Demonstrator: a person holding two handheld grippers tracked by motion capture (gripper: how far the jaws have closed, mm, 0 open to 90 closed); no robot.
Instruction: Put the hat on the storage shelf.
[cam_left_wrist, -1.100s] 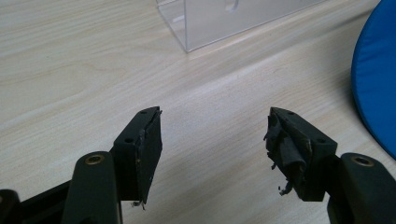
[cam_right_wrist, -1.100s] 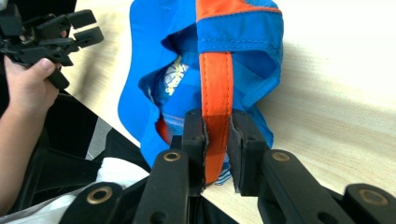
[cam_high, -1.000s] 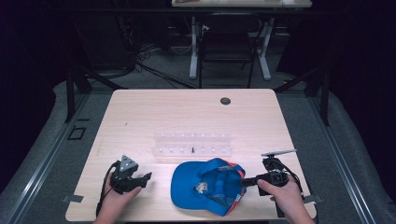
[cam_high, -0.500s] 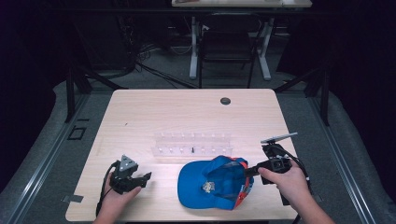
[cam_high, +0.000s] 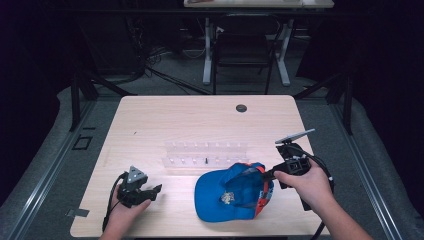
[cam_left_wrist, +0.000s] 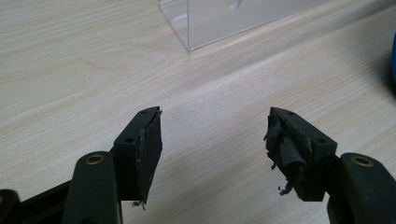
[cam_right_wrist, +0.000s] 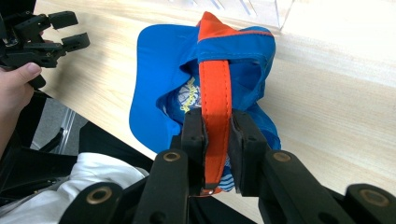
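Two grippers work a light wooden table (cam_high: 150, 120) in the high view. Left gripper (cam_high: 152, 190) at about 8 o'clock on the table, held in the left hand (cam_high: 122, 212), jaws parted over bare wood. Blue baseball cap (cam_high: 220, 192) lies upside down near the front edge at roughly 6 o'clock, brim toward 9 o'clock. Right gripper (cam_high: 268, 175) at the cap's 3 o'clock side, gripped by the right hand (cam_high: 310, 185). Clear acrylic rack (cam_high: 205, 154) sits just beyond the cap, at its 12 o'clock; small dark round disc (cam_high: 241, 108) far back near the table's rear edge. Left gripper view: jaws spread wide, nothing between them, pads frayed; a rack corner at 12 o'clock. Right gripper view: jaws pinching the cap's orange strap (cam_right_wrist: 215, 93), which runs straight up toward 12 o'clock; the other gripper at 10 o'clock.
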